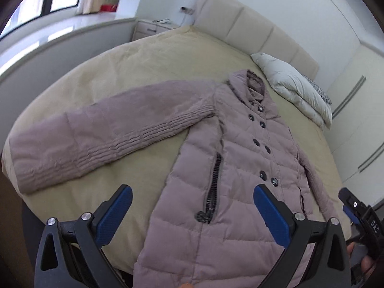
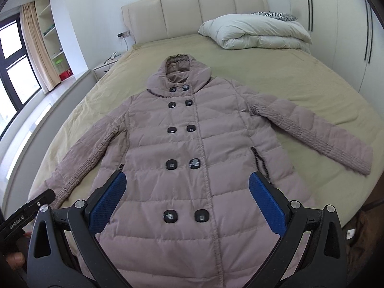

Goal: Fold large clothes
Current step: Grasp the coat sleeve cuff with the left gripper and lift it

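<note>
Left gripper (image 1: 192,213) hovers over the coat's lower left side near the foot edge of the bed (image 1: 144,55), blue-padded fingers (image 1: 115,216) spread wide, nothing between them. It shows at the bottom-left corner of the right wrist view as a black arm (image 2: 26,213), low beside the left cuff. Right gripper (image 2: 187,204) hangs above the coat's lower front, centred over the bottom button row, fingers (image 2: 266,204) wide apart, holding nothing.

Mauve quilted hooded coat (image 2: 192,148) lies flat, front up, buttoned, in the middle of the bed, hood (image 2: 178,68) toward the headboard (image 2: 192,12), hem at the foot edge. Left sleeve (image 1: 96,134) stretched out toward the bed's left edge; right sleeve (image 2: 319,134) angled toward the right edge. Folded white duvet (image 2: 256,33) at the head-right corner, well apart from the coat. Zebra-print pillow (image 2: 273,15) behind it.
</note>
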Action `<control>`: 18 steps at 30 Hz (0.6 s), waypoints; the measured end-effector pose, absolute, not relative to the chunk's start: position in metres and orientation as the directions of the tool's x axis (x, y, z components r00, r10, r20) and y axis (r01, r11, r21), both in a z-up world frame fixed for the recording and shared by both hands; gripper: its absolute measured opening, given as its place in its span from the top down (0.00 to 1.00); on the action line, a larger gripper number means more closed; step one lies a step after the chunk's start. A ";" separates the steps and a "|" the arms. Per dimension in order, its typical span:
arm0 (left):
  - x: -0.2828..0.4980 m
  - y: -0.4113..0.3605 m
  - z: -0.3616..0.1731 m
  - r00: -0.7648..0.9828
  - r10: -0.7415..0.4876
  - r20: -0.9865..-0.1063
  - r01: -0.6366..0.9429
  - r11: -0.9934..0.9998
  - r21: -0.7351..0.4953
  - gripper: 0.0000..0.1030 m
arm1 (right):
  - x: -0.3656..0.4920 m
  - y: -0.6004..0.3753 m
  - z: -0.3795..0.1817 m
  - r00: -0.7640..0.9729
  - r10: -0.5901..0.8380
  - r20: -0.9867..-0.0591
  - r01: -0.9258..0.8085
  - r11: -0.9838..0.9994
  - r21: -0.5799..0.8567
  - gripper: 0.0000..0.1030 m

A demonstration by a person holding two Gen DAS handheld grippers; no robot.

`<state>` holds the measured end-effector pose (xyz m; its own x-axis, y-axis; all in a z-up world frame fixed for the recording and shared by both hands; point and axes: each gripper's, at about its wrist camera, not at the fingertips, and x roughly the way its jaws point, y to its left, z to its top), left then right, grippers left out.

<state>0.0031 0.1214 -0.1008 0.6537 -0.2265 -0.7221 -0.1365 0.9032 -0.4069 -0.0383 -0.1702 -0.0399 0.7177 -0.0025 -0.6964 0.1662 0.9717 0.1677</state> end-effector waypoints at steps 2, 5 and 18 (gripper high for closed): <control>-0.004 0.152 -0.112 0.690 -0.180 -0.701 -0.219 0.871 -0.439 0.00 | -0.036 -0.163 -0.046 0.723 0.056 -0.689 0.126 0.970 0.210 0.00; -0.015 0.201 -0.132 0.704 -0.168 -0.690 -0.346 0.767 -0.540 0.00 | -0.033 -0.150 -0.052 0.724 0.117 -0.680 0.068 0.969 0.239 0.00; -0.022 0.287 -0.213 0.785 -0.224 -0.578 -0.533 0.233 -0.814 0.22 | -0.019 -0.144 -0.070 0.680 0.188 -0.709 0.040 0.956 0.292 0.00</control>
<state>-0.0225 0.2869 -0.2134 0.7845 -0.2244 -0.5781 -0.5329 0.2329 -0.8135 -0.0185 -0.1440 -0.0700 0.6798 0.1880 -0.7089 0.0403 0.9556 0.2920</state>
